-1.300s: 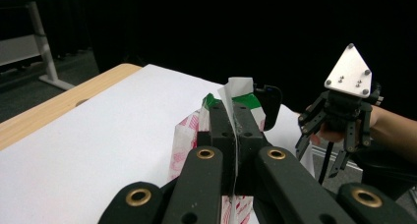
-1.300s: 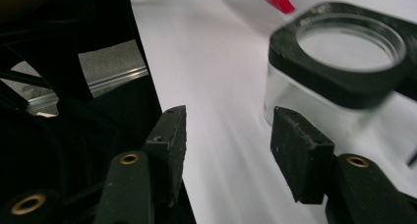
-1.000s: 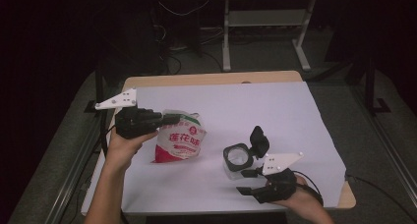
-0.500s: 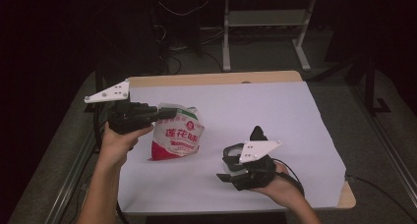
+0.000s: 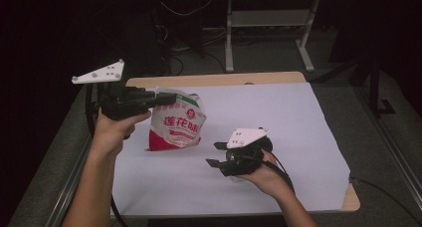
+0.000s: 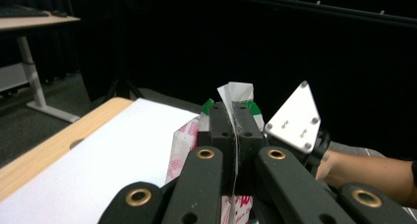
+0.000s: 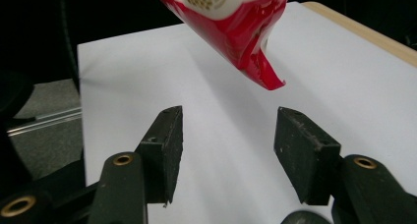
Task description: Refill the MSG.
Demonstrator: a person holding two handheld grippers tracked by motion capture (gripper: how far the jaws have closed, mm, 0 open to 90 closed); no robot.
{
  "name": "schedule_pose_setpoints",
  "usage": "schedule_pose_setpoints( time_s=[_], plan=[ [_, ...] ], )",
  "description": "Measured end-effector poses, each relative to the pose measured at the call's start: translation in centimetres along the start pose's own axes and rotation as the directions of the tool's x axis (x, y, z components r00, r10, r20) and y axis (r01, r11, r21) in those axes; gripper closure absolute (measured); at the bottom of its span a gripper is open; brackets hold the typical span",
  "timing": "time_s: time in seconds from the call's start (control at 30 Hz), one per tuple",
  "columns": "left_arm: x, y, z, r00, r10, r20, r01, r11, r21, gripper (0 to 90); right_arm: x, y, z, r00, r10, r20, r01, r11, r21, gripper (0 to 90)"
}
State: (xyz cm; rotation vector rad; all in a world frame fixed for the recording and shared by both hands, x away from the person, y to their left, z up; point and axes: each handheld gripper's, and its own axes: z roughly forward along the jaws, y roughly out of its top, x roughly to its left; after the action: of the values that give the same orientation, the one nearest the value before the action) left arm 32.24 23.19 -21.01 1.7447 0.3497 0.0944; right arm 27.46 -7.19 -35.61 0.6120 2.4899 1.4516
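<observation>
Near the front edge, the right claw (image 5: 215,154) has just been widening, nothing between its pads, pointing left at the bag (image 5: 175,125). Farther back, the left claw (image 5: 166,99) pinches the bag's top, hanging it upright above the worktop (image 5: 298,117).

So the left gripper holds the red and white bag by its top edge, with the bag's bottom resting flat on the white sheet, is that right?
Not quite. The left gripper does have its jaws shut on the top edge of the red and white bag, but the bag's bottom is not resting on the white sheet. The right gripper view shows its red lower corner hanging clear above the sheet.
</observation>
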Motion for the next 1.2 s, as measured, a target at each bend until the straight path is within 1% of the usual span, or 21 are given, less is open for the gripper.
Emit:
schedule_pose_setpoints(
  time_s=[0.17, 0.23, 0.37, 0.43, 0.57, 0.63, 0.7, 0.73, 0.8, 0.93, 1.07, 1.13, 1.2],
  plan=[
    [-0.3, 1.0, 0.1, 0.9999, 0.016, 0.002, -0.016, 0.9999, -0.002, 90.0, -0.1, 0.5, 0.7, 0.9992, -0.016, 0.036, 0.016, 1.0, -0.002, 42.4],
    [-0.4, 1.0, 0.2, 0.9998, 0.018, 0.006, -0.018, 0.9998, 0.0, 90.0, -0.2, 0.6, 0.9, 0.9985, -0.022, 0.05, 0.022, 1.0, -0.003, 42.1],
    [-0.6, 0.9, 0.6, 0.9996, 0.019, 0.018, -0.02, 0.9998, 0.004, 90.0, -0.1, 0.7, 1.7, 0.9979, -0.028, 0.059, 0.027, 0.999, 0.018, 41.0],
    [-0.7, 0.7, 0.8, 0.9995, 0.016, 0.028, -0.017, 0.9999, 0.003, 90.0, 0.0, 0.8, 2.1, 0.9964, -0.047, 0.07, 0.045, 0.999, 0.027, 40.6],
    [-0.8, 0.5, 1.1, 0.999, 0.012, 0.042, -0.013, 0.9999, 0.003, 90.0, 0.0, 0.9, 2.7, 0.9957, -0.051, 0.077, 0.05, 0.999, 0.02, 40.5],
    [-0.9, 0.5, 1.2, 0.9987, 0.014, 0.049, -0.015, 0.9999, 0.007, 90.0, 0.0, 1.0, 3.0, 0.9942, -0.066, 0.086, 0.064, 0.998, 0.021, 40.5],
    [-1.0, 0.5, 1.2, 0.9984, 0.012, 0.056, -0.012, 0.9999, 0.004, 90.0, 0.0, 1.0, 3.2, 0.9941, -0.063, 0.088, 0.061, 0.998, 0.025, 40.5],
    [-1.1, 0.5, 1.3, 0.9984, 0.012, 0.055, -0.012, 0.9999, 0.005, 90.0, 0.1, 1.0, 3.3, 0.9938, -0.061, 0.093, 0.059, 0.998, 0.026, 40.5],
    [-1.2, 0.5, 1.4, 0.9983, 0.013, 0.058, -0.014, 0.9999, 0.011, 90.0, 0.1, 1.0, 3.5, 0.993, -0.077, 0.09, 0.075, 0.997, 0.027, 40.5],
    [-1.3, 0.4, 1.6, 0.9979, 0.016, 0.063, -0.018, 0.9996, 0.02, 90.0, 0.3, 1.1, 3.9, 0.9921, -0.086, 0.091, 0.084, 0.996, 0.028, 41.1],
    [-1.4, 0.3, 1.7, 0.9974, 0.014, 0.07, -0.016, 0.9997, 0.017, 90.0, 0.6, 1.0, 4.2, 0.9911, -0.091, 0.097, 0.088, 0.995, 0.039, 42.7],
    [-1.4, 0.3, 1.7, 0.9973, 0.011, 0.073, -0.012, 0.9999, 0.009, 90.0, 0.8, 1.0, 4.5, 0.9877, -0.11, 0.111, 0.105, 0.993, 0.045, 44.0],
    [-1.5, 0.2, 1.8, 0.9973, 0.013, 0.072, -0.013, 0.9999, 0.008, 90.0, 1.0, 1.0, 4.7, 0.9861, -0.122, 0.113, 0.118, 0.992, 0.042, 47.0]
  ],
)
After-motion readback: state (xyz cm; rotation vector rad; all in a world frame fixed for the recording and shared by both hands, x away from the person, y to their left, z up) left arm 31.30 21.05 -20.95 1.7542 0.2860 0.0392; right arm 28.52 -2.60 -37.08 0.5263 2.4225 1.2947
